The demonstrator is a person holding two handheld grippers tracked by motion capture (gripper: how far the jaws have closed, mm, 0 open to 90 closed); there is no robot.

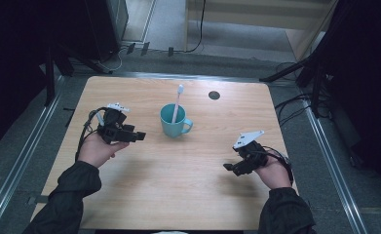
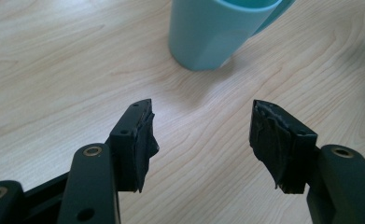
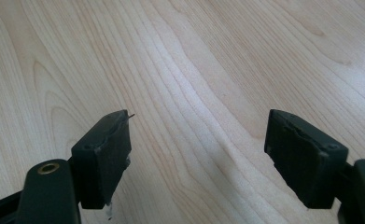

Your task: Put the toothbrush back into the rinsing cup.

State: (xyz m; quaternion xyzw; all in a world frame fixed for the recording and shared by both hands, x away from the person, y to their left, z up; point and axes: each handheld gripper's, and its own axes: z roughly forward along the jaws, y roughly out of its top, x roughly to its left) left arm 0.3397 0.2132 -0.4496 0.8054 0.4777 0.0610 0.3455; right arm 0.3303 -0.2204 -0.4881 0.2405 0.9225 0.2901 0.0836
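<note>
A teal mug (image 1: 175,122) stands upright near the middle of the wooden table (image 1: 178,185), its handle to the right. A white toothbrush (image 1: 178,101) leans inside it, head up. My left gripper (image 1: 140,136) hovers just left of the mug, open and empty; in the left gripper view the mug (image 2: 213,32) sits ahead of the left gripper (image 2: 201,126) and a little to the right. My right gripper (image 1: 228,167) is held at the right front of the table, apart from the mug. In the right gripper view the right gripper (image 3: 199,135) is open over bare wood.
A small dark round hole (image 1: 214,95) marks the table's far right part. Metal rails (image 1: 324,146) run along both sides of the table. Cables and stand legs (image 1: 295,73) lie on the floor beyond the far edge.
</note>
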